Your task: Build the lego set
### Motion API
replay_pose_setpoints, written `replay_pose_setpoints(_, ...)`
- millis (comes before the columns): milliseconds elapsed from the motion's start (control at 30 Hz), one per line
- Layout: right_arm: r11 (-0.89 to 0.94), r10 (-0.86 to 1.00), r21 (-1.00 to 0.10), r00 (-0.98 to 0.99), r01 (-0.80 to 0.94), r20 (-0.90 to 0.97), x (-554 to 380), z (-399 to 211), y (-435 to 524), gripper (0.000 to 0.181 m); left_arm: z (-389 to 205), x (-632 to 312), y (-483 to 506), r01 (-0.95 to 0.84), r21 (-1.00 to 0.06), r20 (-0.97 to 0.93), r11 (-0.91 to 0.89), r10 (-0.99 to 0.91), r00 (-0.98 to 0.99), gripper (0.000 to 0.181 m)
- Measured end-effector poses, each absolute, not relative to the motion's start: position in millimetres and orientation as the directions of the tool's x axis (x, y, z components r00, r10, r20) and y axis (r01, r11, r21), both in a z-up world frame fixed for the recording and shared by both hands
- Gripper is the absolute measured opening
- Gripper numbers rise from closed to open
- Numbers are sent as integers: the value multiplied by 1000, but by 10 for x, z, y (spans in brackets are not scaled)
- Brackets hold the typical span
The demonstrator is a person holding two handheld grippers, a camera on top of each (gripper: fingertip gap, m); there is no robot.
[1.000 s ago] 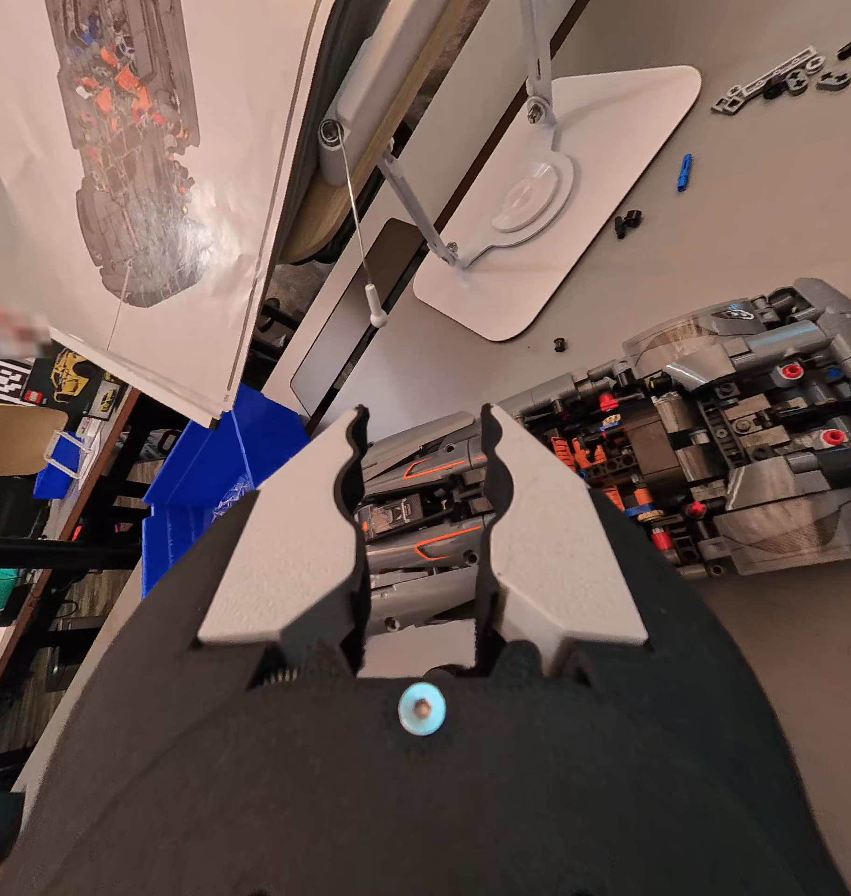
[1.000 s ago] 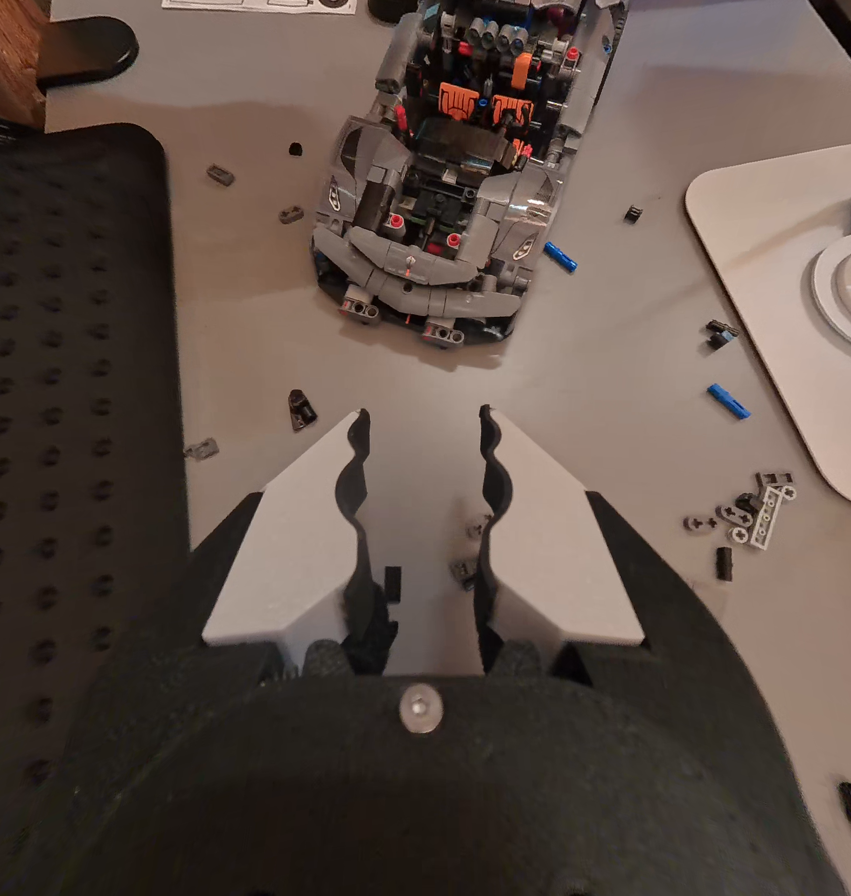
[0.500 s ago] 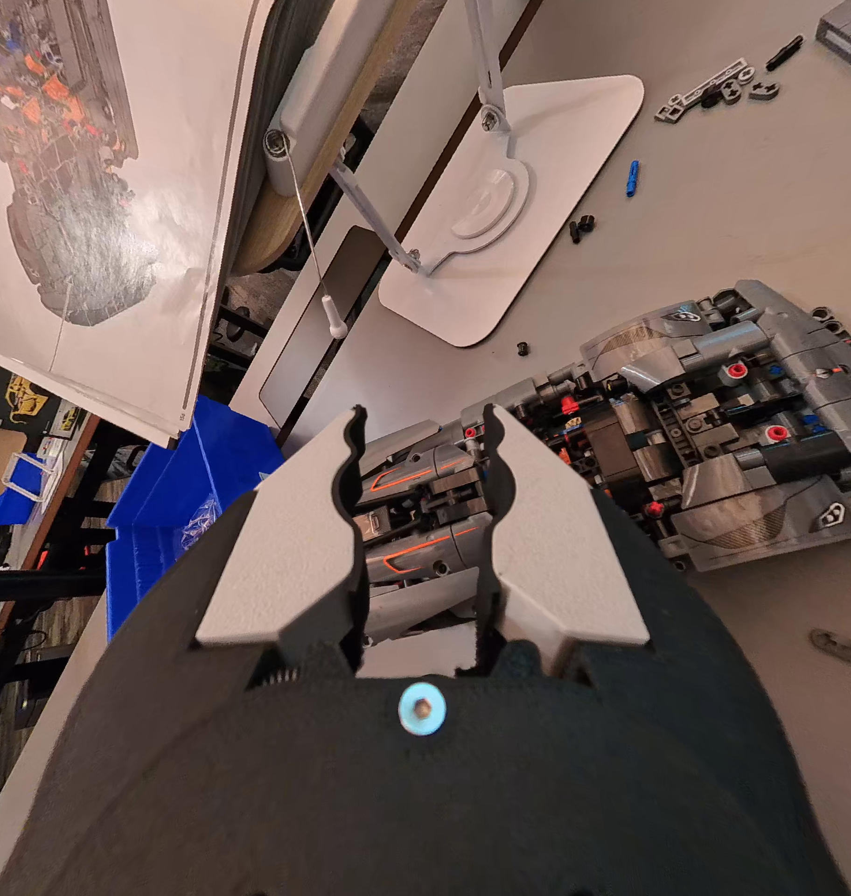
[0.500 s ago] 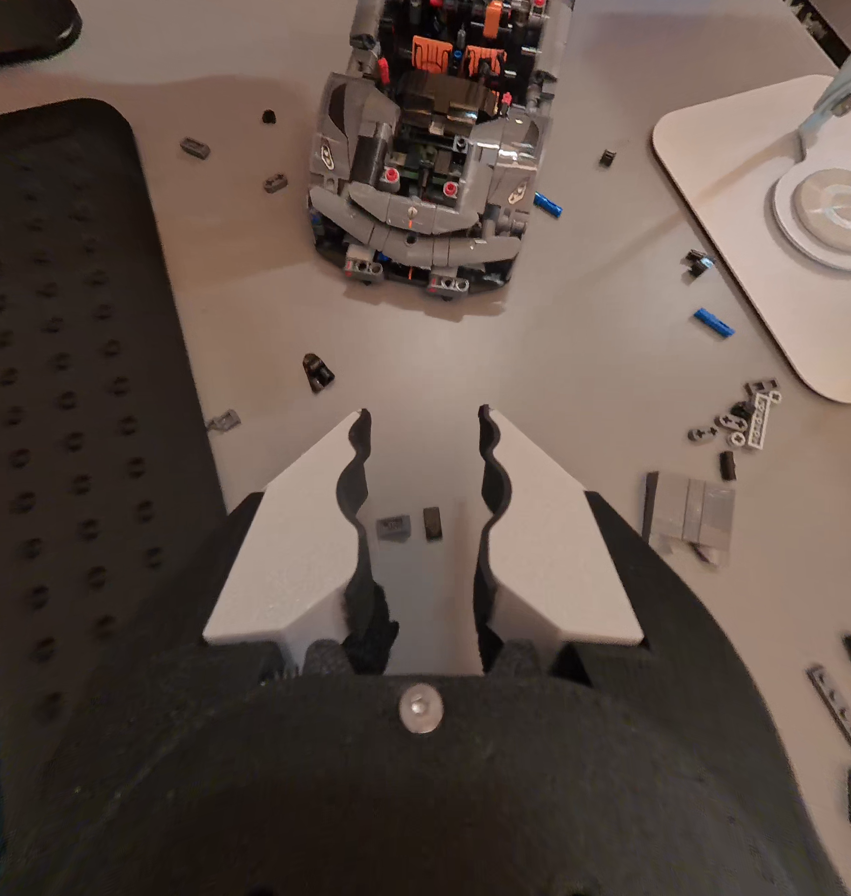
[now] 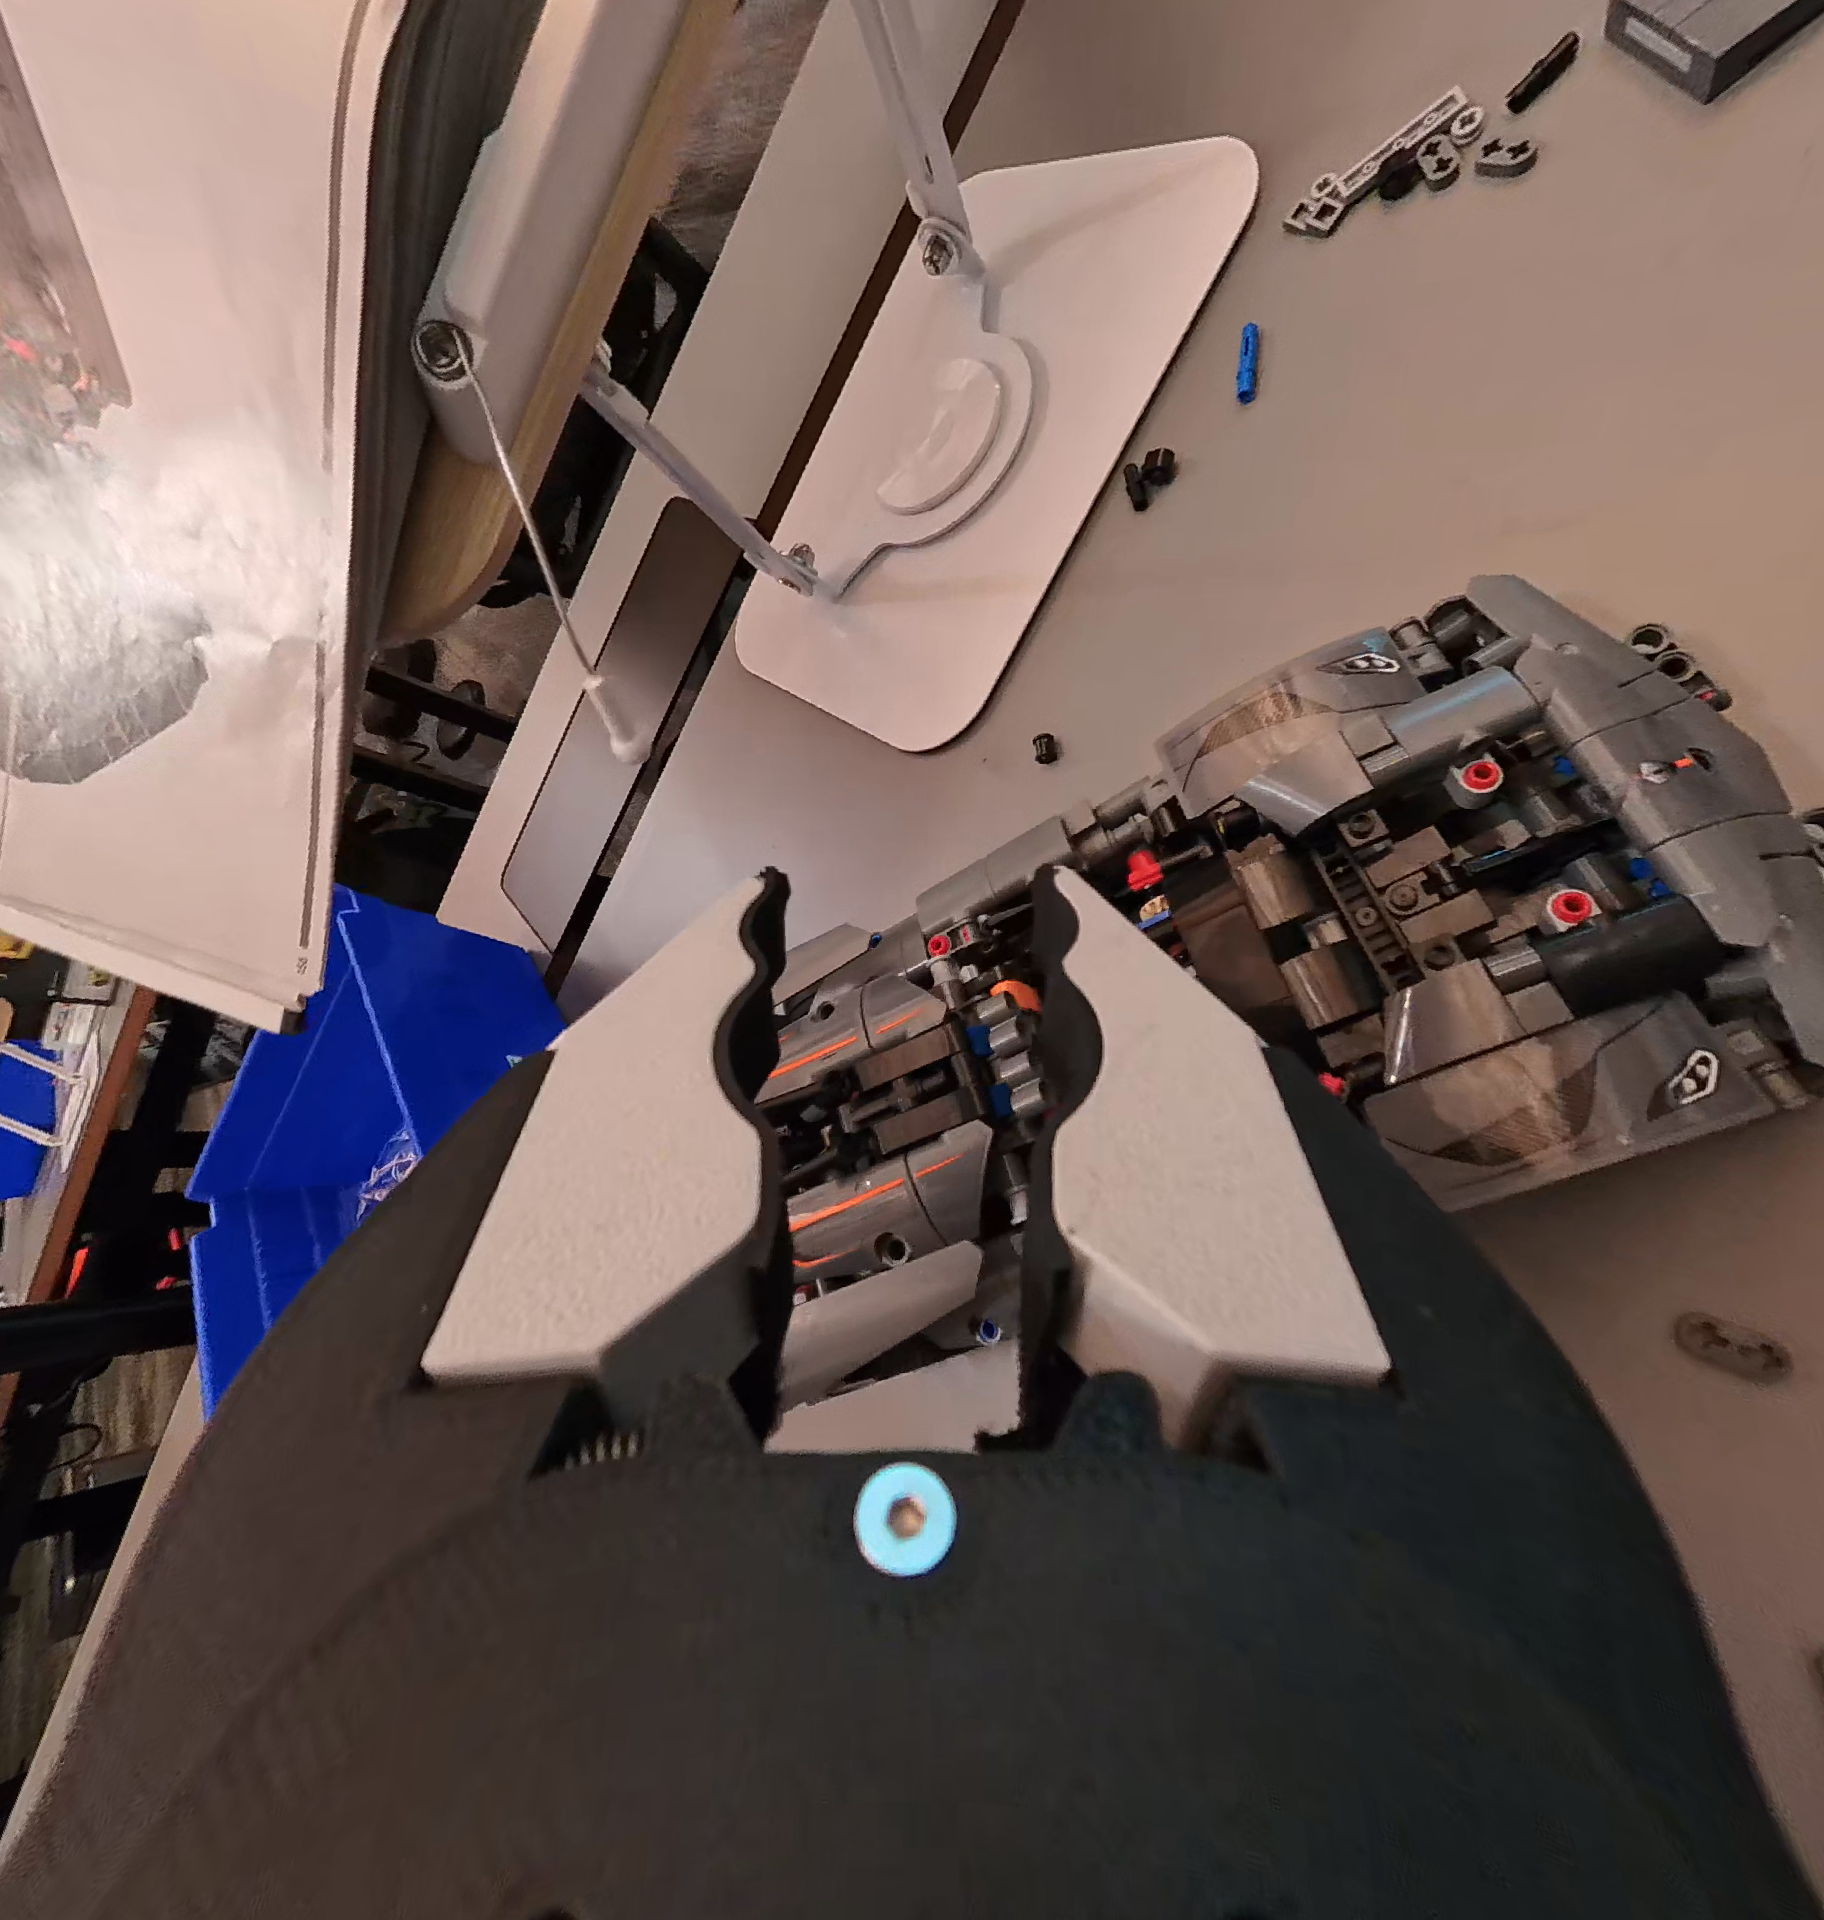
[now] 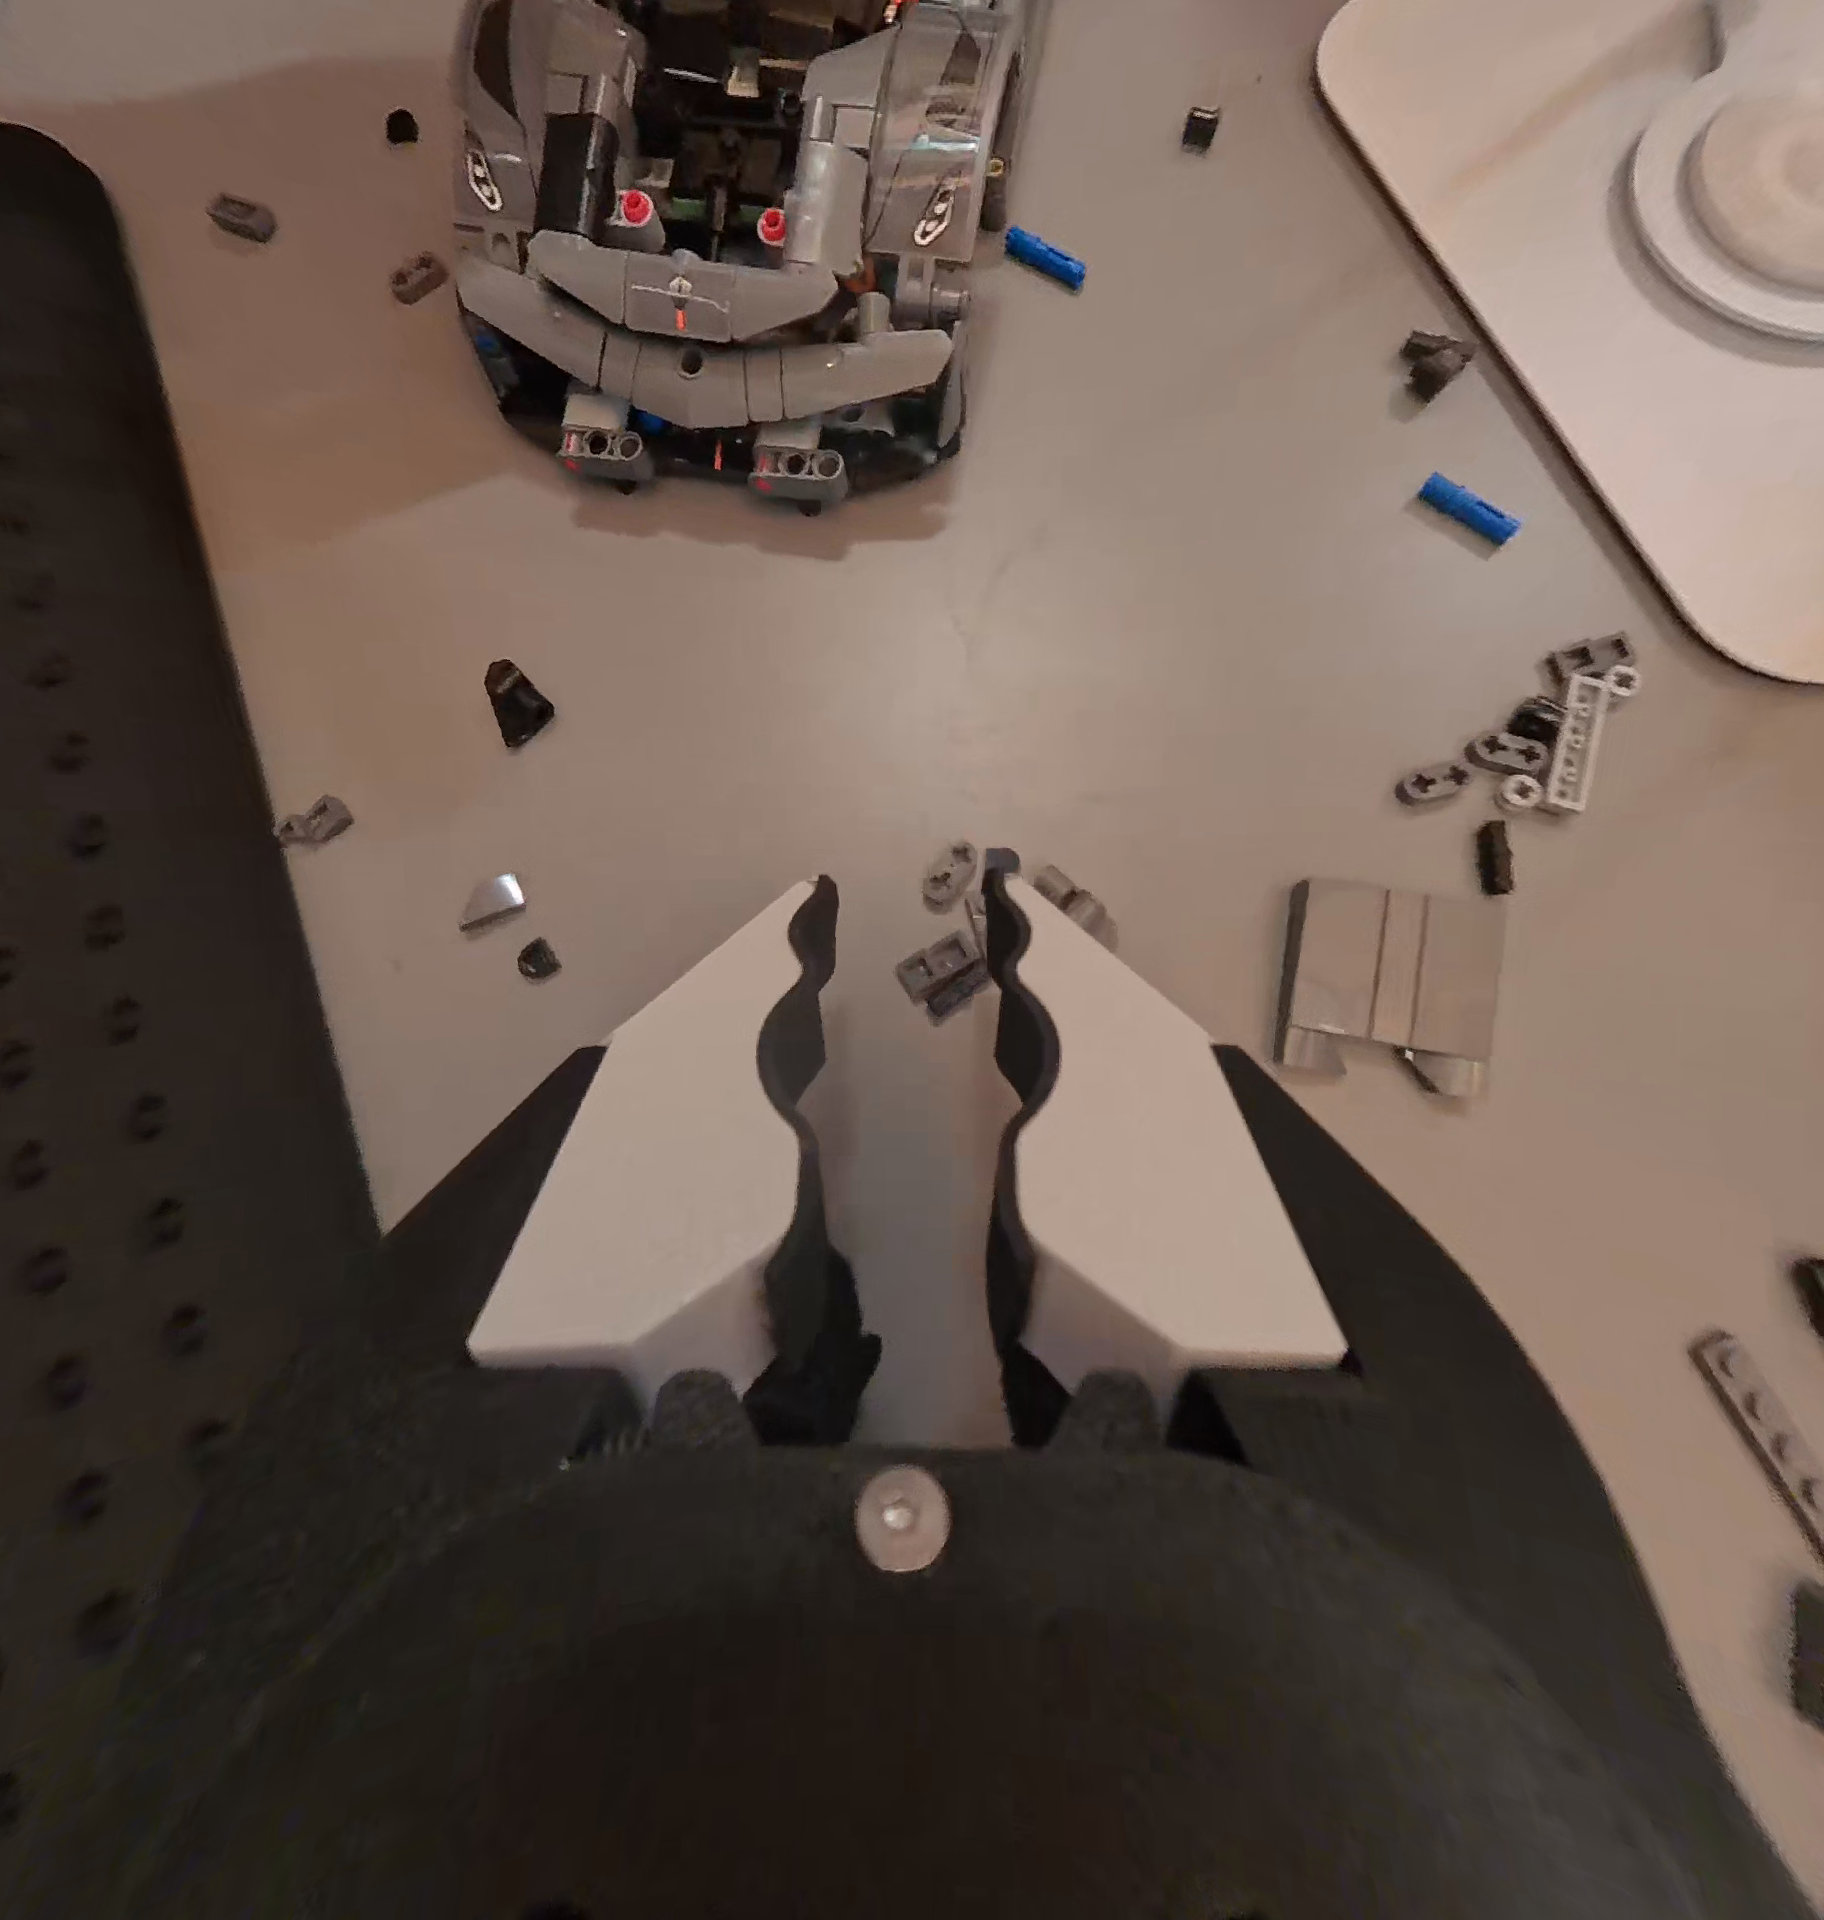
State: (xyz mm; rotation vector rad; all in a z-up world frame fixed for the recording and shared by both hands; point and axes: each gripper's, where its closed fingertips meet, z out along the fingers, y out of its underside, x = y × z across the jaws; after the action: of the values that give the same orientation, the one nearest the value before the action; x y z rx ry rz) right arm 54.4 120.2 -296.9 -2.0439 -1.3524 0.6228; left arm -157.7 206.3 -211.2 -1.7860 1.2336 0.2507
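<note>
1. Left wrist view, nearest: the left gripper (image 5: 908, 914) has its jaws spread apart and grasps nothing; the rear of the lego car (image 5: 1407, 935) shows through the gap between its fingers, but whether they touch it cannot be told.
2. The car is a grey model with black inner parts, orange stripes on its rear panels and red pins near the middle. It lies on the grey table (image 5: 1510, 364), its front end pointing right in this view.
3. Only this view shows what lies to the far left: a blue bin (image 5: 368, 1091) below the table edge and a large printed sheet (image 5: 160, 416) with a blurred picture of the model. No writing on it can be read.
4. A white stand base (image 5: 1095, 364) sits on the table beyond the car, with a blue pin (image 5: 1247, 362) to its right.
5. Right wrist view, nearest: the right gripper (image 6: 906, 894) has its jaws released and holds nothing; it hovers over small grey pieces (image 6: 944, 971) lying by its right fingertip.
6. Only this view shows a black perforated mat (image 6: 77, 831) on the left and a flat grey panel (image 6: 1391, 977) on the right.
7. Farther off, the car's front faces the camera, with a loose black piece (image 6: 516, 704) between.
</note>
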Motion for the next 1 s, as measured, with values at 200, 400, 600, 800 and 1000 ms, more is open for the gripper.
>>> replay_pose_setpoints(200,-228,936,-643,347,731,62,485,-3219,1249,29,-2153,-1518,2043,-843,-535,-630,-53,-641,439,45)
replay_pose_setpoints(400,-250,934,-648,356,720,35,400,-3235,1244,16,-2181,-1526,2058,-845,-532,-626,-58,-645,439,45)
replay_pose_setpoints(600,-215,942,-632,329,744,67,405,-3170,1333,6,-2247,-1500,2068,-854,-516,-625,-62,-654,426,45)
replay_pose_setpoints(800,-264,946,-623,322,737,-20,461,-3146,1380,21,-2266,-1469,2070,-859,-509,-627,-55,-660,414,45)
replay_pose_setpoints(1000,-233,962,-584,273,778,-21,463,-3248,1310,7,-2273,-1392,2048,-860,-508,-622,-40,-674,399,45)
